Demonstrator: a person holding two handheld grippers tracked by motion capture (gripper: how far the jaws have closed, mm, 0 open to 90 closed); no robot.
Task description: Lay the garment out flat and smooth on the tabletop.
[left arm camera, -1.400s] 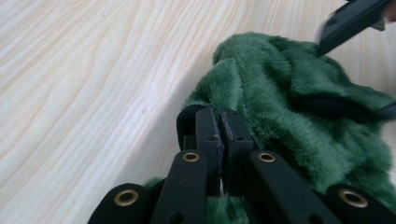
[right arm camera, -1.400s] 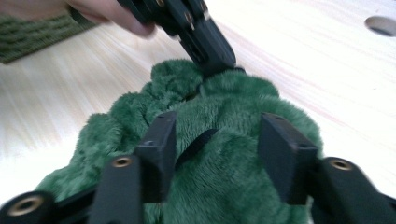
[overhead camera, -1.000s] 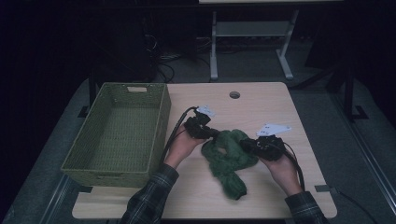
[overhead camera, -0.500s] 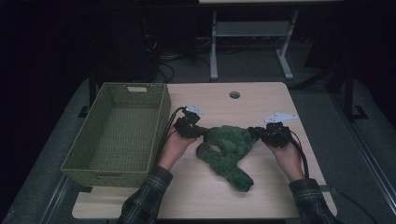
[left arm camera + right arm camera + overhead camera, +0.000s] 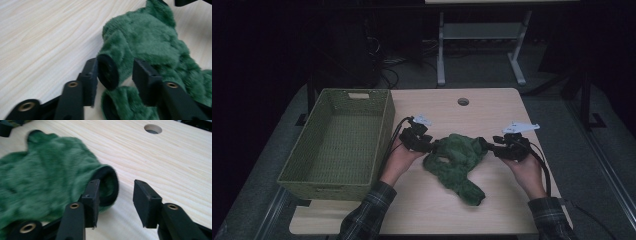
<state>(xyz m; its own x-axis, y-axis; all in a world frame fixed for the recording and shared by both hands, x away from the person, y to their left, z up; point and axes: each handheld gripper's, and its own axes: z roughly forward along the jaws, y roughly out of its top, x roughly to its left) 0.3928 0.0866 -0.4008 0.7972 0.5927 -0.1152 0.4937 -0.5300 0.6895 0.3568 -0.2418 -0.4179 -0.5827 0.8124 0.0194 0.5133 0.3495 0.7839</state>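
Left gripper [image 5: 432, 145]: jaws parted around a dark-lined cuff of the green fleece garment [image 5: 455, 162], frame centre.
Right gripper [image 5: 486, 146]: released, second cuff beside one jaw.
Basket [image 5: 338, 179]: left of frame.

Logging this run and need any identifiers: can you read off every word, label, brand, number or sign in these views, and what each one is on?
None: no readable text, number or sign in any view.
Green fuzzy garment: no tag or label showing.
Woven basket: no label or print showing.
Left gripper and right gripper: plain black jaws, no markings.
Wooden table: bare wood grain and a round hole, no print.
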